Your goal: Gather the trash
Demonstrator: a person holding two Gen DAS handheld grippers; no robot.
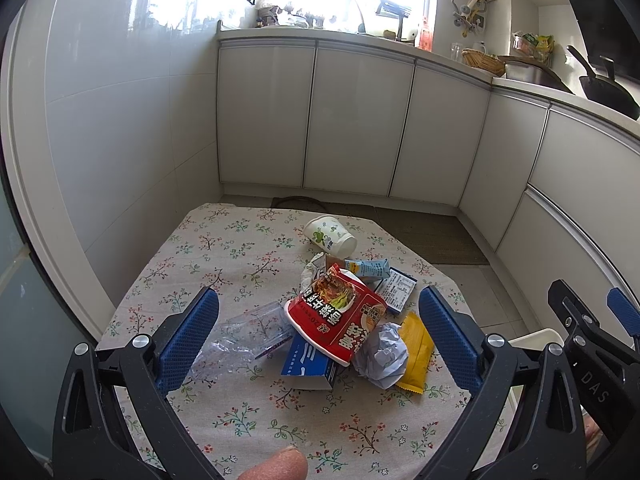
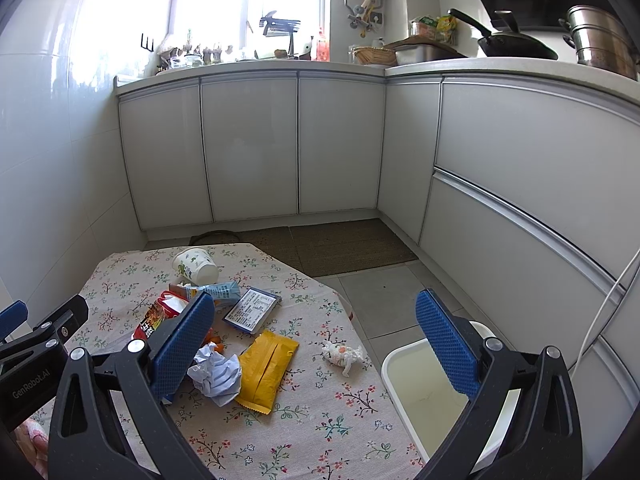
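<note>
Hovering released over the surface [image 1: 224,256], both the left tongs [image 1: 318,330] and right tongs [image 2: 314,340] frame the trash pile [image 1: 340,320], the white bin [image 2: 416,384] waiting beneath the right tongs.

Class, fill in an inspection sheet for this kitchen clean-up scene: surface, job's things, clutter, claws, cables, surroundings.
Surface: floral tablecloth covers the table.
Job's things: red noodle bowl tipped on a blue box; crumpled paper, yellow packet, clear plastic bottle, paper cup on its side, milk carton, small wrapper lying apart; white bin beside the table, looks empty.
Clutter: nothing seen beyond the trash.
Claws: left claw open, empty; right claw open, empty.
Cables: white cable along the cabinets.
Surroundings: grey cabinets, floor mat, wok, steel pot on the counter.
</note>
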